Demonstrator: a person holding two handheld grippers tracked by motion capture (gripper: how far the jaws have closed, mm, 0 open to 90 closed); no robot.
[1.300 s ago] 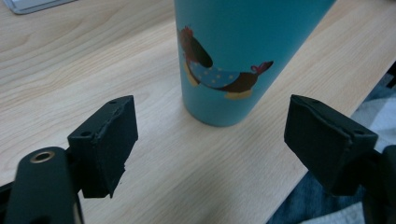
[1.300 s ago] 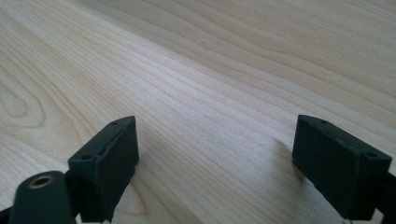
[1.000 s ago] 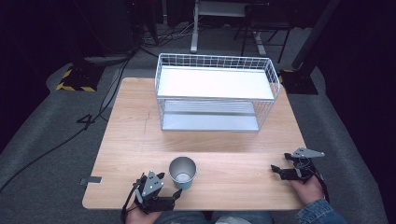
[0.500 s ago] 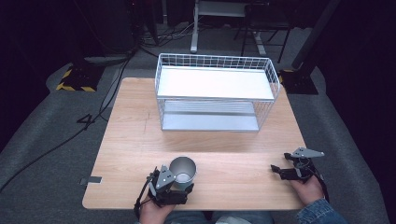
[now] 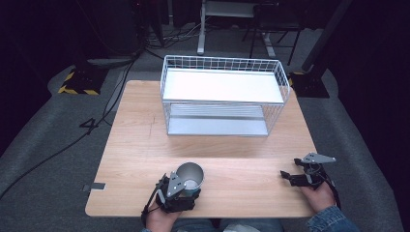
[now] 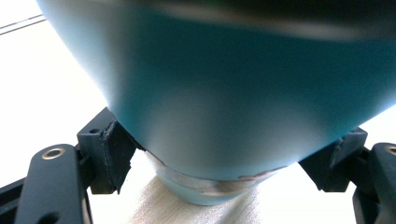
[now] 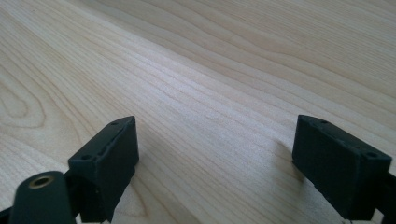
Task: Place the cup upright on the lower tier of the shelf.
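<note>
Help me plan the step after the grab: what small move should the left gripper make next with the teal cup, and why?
Probably a short, straight lift. The left gripper has just been closing its jaws, and in the left gripper view they press both sides of the teal cup near its base, which sits on the table. The wire rack stands farther back, and the right gripper rests open, well clear.

The cup (image 5: 189, 176) looks like metal, with a dull silver inside and a smooth teal outside (image 6: 224, 93) that has a soft shine. The table (image 5: 145, 140) is light wood with visible grain and a matt finish. The rack (image 5: 225, 94) is thin white wire, and the jaws look like matt black plastic.
</note>
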